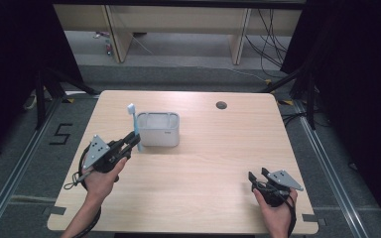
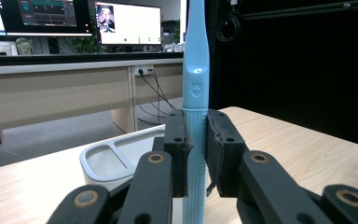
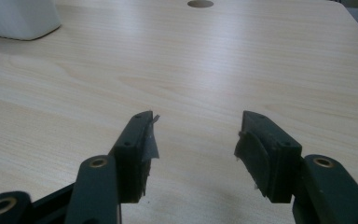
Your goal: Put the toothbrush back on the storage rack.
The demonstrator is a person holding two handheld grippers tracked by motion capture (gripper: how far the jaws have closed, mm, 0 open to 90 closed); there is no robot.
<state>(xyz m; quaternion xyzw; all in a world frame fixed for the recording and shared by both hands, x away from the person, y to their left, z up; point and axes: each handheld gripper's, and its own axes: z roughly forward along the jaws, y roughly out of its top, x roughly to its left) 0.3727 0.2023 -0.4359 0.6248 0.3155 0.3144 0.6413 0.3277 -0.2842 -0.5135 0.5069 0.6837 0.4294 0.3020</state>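
**High view: toothbrush held upright beside holder, right gripper idle**

High view shows a wooden table [image 1: 198, 163] with 2 grippers on the near side. The left gripper [image 1: 132, 142] sits at the left of the table, held in the person's left hand [image 1: 101, 176]. Its jaws are pinched on the handle of a light blue toothbrush [image 1: 134, 121]. The toothbrush stands upright, head at the top, just beside the left end of a white holder [image 1: 158, 130]. Whether the brush touches the holder cannot be told from this view.

Left gripper view confirms the grip: both pads press against the lower handle of the toothbrush [image 2: 196, 93], which rises straight up between them and leaves the frame at the top. The holder [image 2: 116, 156] lies behind and to the left, showing open compartments.

The right gripper [image 1: 259, 174] rests near the front right corner, well apart from the holder, held in the right hand [image 1: 278, 210]. Right gripper view shows the gripper [image 3: 196, 140] with jaws spread wide and bare table [image 3: 205, 74] between them. A round hole [image 1: 222, 105] sits near the table's far edge.
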